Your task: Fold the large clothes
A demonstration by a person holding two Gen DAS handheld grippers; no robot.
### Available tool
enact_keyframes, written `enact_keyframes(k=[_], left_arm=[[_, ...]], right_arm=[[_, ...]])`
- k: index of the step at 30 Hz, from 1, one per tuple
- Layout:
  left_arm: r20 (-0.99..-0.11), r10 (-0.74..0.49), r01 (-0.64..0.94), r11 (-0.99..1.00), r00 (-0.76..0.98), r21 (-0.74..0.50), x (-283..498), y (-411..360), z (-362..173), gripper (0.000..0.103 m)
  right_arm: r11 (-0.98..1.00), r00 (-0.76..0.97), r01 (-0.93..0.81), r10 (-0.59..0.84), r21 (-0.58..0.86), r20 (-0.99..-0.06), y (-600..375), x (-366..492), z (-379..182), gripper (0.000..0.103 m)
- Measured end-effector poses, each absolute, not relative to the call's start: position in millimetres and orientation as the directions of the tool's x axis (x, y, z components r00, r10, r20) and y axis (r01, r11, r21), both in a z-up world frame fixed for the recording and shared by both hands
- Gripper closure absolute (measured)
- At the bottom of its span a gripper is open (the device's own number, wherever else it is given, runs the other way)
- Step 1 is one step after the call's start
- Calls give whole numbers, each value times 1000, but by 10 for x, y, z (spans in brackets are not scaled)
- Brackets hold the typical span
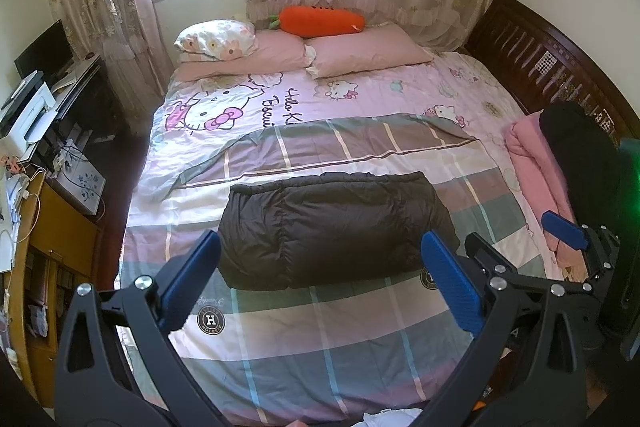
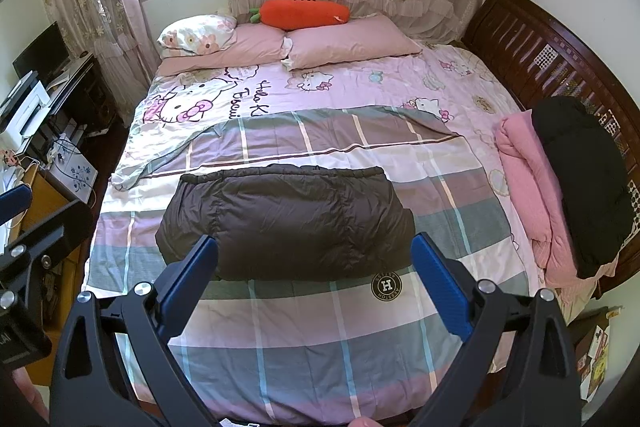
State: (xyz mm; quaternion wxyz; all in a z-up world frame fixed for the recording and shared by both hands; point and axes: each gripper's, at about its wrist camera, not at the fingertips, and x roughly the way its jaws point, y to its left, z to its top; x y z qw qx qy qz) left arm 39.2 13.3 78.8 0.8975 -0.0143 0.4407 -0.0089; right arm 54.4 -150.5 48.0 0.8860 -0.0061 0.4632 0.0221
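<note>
The dark puffer jacket [image 1: 332, 227] lies folded into a compact block mid-bed toward the foot edge, so the left gripper [image 1: 320, 287] and right gripper [image 2: 316, 283] hover spread and empty, apparently finished.

Bare plaid sheet [image 2: 320, 347] lies open on the near side of the folded dark jacket [image 2: 286, 223] and along its left and right edges. On the right, the pink and black clothes pile [image 2: 560, 195] blocks passage. Far side: pillows [image 2: 352, 41] and carrot cushion [image 2: 304, 13].
</note>
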Motion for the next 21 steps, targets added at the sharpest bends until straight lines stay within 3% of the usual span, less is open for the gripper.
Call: enact_keyframes(k=[21], left_arm=[[-789, -36, 29, 999, 614, -23, 388, 107, 768, 2]], right_arm=[[999, 575, -40, 23, 0, -818, -1469, 520, 503, 6]])
